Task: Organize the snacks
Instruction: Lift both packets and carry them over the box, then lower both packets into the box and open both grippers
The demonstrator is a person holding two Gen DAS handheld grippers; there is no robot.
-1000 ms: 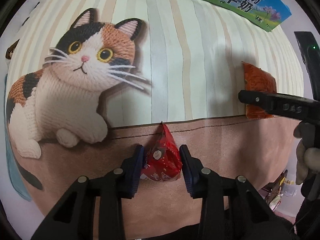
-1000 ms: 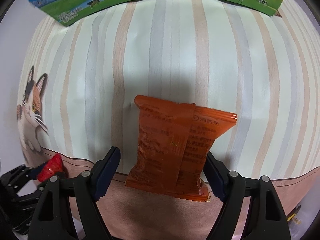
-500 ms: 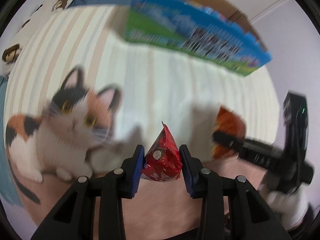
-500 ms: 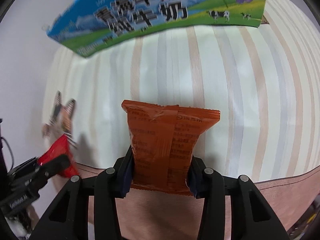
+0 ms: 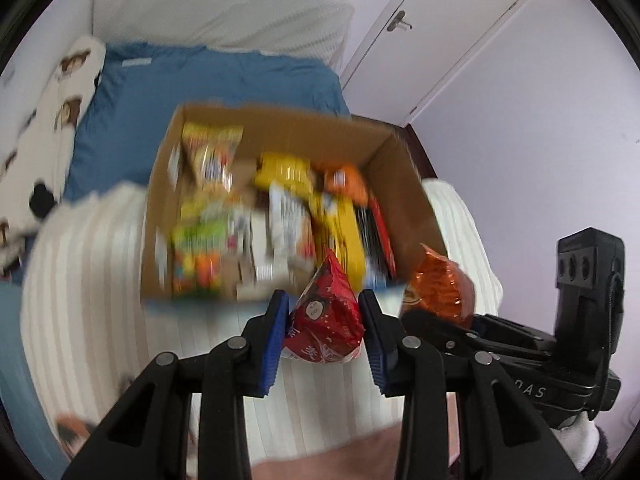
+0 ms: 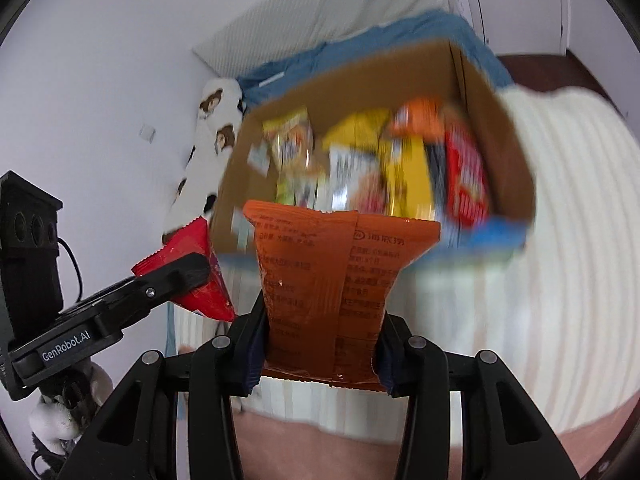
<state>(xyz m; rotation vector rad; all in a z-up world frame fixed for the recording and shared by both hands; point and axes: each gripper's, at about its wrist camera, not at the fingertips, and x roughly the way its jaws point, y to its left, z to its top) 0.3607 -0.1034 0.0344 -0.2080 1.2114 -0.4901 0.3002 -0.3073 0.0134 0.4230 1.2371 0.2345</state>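
Each camera sits just behind its own tongs, looking down and forward; both see the snack box (image 5: 280,128) (image 6: 472,92) ahead, close, on the bed (image 5: 100,264) (image 6: 568,208).

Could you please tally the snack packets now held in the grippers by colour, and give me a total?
Red snack packet, in the left gripper: 1
Orange snack packet, in the right gripper: 1
Total held: 2
The packets in the cardboard box are too blurred to count.

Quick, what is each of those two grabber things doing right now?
Left gripper: closed, fingers holding the red snack packet.
Right gripper: closed, fingers holding the orange snack packet.
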